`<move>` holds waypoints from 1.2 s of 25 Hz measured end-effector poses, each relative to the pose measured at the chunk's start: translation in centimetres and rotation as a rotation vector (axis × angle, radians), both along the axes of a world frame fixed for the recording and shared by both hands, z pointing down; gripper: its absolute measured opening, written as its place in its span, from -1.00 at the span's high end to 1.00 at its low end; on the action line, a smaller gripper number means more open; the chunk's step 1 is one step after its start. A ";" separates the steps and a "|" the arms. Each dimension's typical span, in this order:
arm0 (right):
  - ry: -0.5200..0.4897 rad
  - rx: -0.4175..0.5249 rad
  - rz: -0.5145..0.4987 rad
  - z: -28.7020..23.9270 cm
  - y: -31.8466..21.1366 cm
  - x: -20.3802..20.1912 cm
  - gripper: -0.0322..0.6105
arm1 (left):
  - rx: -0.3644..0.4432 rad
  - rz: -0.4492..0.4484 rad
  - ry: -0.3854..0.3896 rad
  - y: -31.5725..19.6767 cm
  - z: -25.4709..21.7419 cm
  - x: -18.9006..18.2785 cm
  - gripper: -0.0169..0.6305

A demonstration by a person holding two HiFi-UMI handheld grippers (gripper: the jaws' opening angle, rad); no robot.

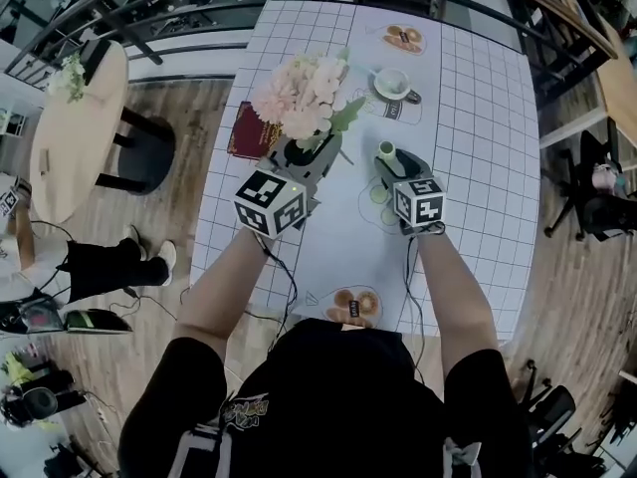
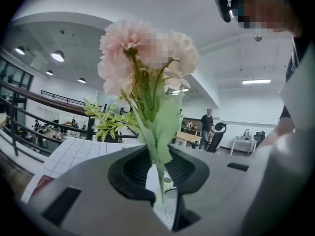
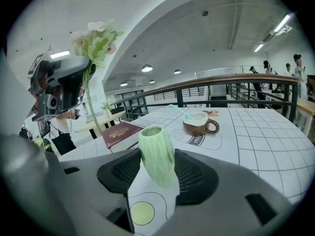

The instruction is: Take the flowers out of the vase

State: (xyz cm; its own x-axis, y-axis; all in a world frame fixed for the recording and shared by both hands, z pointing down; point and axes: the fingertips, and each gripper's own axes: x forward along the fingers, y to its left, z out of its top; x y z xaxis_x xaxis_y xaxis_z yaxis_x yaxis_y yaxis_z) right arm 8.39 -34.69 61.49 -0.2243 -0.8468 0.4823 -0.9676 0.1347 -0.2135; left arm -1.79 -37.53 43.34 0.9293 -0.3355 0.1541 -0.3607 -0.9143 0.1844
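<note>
The left hand-held gripper (image 1: 304,152) pinches the flowers (image 1: 299,93) by their stems, clear at ten o'clock of the vase (image 1: 386,150). The right hand-held gripper (image 1: 391,167) clamps that empty vase. Only setting down seems left.

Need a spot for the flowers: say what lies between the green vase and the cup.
Nothing stands there: just table with a printed drawing, between green vase and cup. The right gripper view shows it.
</note>
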 end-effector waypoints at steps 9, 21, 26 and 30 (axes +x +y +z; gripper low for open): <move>-0.004 0.016 -0.022 -2.3 3.2 0.2 0.19 | -0.046 -0.069 -0.069 3.5 2.8 -4.6 0.71; -0.109 0.137 -0.032 -10.0 14.1 2.6 0.83 | -0.069 -0.131 -0.097 13.1 3.1 -3.9 0.71; -0.158 0.172 -0.067 -12.4 18.7 3.3 0.83 | -0.090 -0.171 -0.094 17.7 3.1 -2.5 0.71; -0.176 0.197 -0.114 -13.9 21.9 4.0 0.83 | -0.086 -0.207 -0.104 21.3 3.1 -1.4 0.71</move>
State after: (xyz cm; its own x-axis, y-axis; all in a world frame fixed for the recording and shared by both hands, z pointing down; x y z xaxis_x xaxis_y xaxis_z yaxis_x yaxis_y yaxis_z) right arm 12.43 -12.77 47.60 -0.3892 -0.8848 0.2561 -0.8942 0.2961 -0.3358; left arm -3.19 -16.27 46.46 0.8198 -0.4987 0.2815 -0.5598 -0.8014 0.2105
